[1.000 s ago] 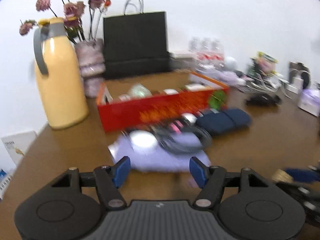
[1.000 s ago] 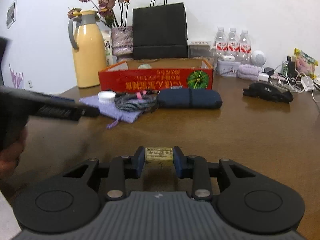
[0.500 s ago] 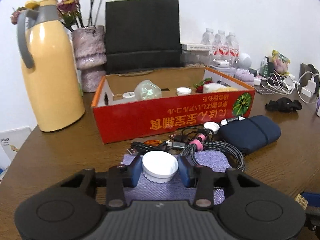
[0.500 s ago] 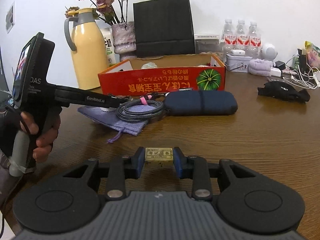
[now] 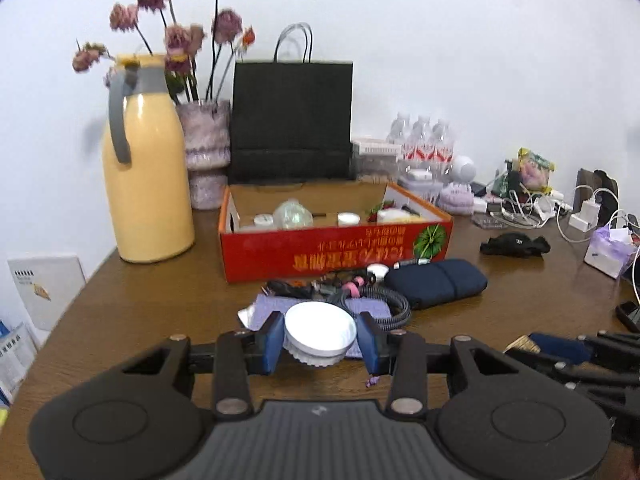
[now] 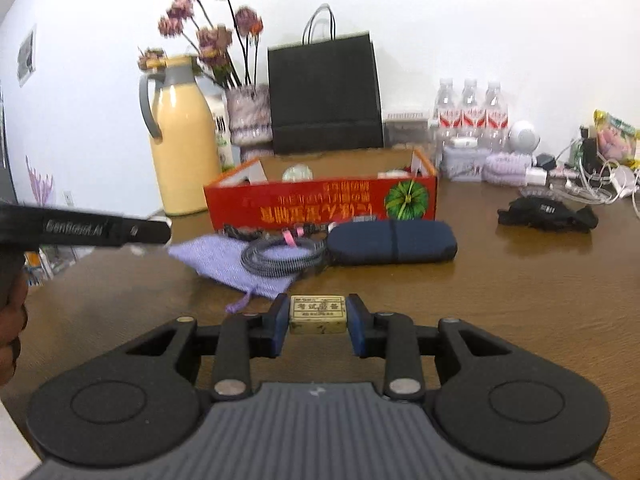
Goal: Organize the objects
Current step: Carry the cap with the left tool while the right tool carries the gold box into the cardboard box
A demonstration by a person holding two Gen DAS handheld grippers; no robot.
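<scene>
My left gripper [image 5: 320,340] is shut on a round white ribbed lid [image 5: 320,332], held above the purple cloth pouch [image 5: 276,306] and clear of the table. My right gripper [image 6: 318,318] is shut on a small yellowish eraser block [image 6: 318,314] with dark print, above the brown table [image 6: 500,300]. The red cardboard box [image 5: 332,254] stands behind the pouch and holds a clear bulb, small white jars and other bits. A coiled grey cable [image 6: 282,256] lies on the pouch, with a navy case [image 6: 392,242] beside it. The left gripper's body [image 6: 80,230] shows at the left of the right wrist view.
A yellow thermos jug [image 5: 144,176], a vase of dried roses [image 5: 208,152] and a black paper bag [image 5: 292,120] stand behind the box. Water bottles [image 6: 470,108], chargers and cables crowd the back right. A black glove [image 6: 548,212] lies on the table at right.
The left gripper closed on the white lid that sat on the purple pouch and lifted it, pulling back from the box. The right gripper kept its hold on the eraser and rose slightly.
</scene>
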